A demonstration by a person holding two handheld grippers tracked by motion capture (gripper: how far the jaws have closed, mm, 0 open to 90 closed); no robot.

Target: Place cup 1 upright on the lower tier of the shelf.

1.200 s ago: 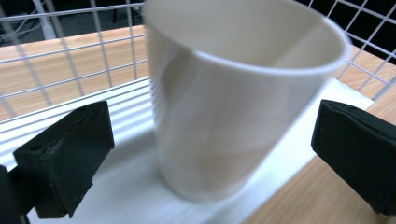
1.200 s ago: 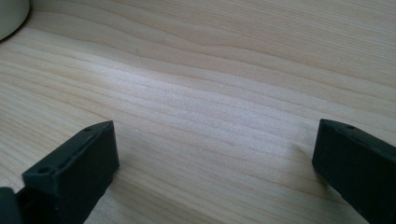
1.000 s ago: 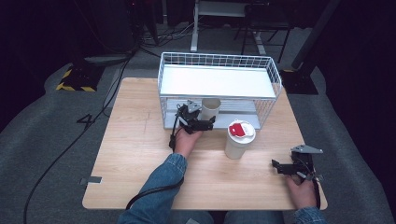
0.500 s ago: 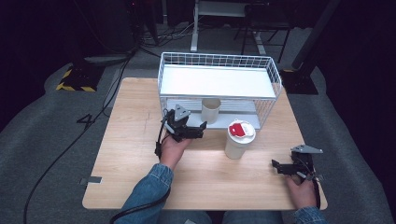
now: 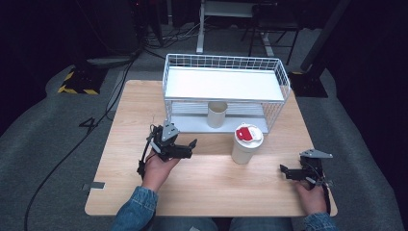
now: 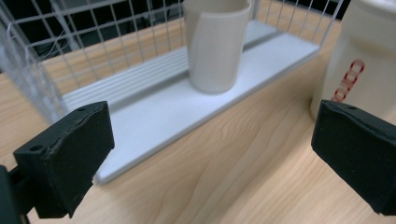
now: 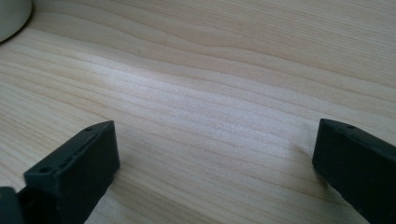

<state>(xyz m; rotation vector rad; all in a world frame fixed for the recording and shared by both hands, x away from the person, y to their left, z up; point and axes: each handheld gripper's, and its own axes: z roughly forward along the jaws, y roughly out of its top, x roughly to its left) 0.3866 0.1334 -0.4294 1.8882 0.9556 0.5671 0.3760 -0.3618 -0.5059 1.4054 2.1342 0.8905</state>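
Observation:
A cream paper cup stands upright on the lower shelf of a white wire rack. A white cup with a red-marked lid stands on the wooden table in front of the rack. My left gripper is open and holds nothing, low over the table left of the lidded cup and clear of the rack. My right gripper is open too, resting near the table's front right edge over bare wood.
The rack's lower shelf lies just ahead of the left gripper. Its top shelf is bare. Dark floor with cables surrounds the table. A corner of the lidded cup's base shows far from the right gripper.
My left gripper has drawn back from the rack toward the front left, leaving the cream cup standing on the lower shelf. The right gripper has stayed put.

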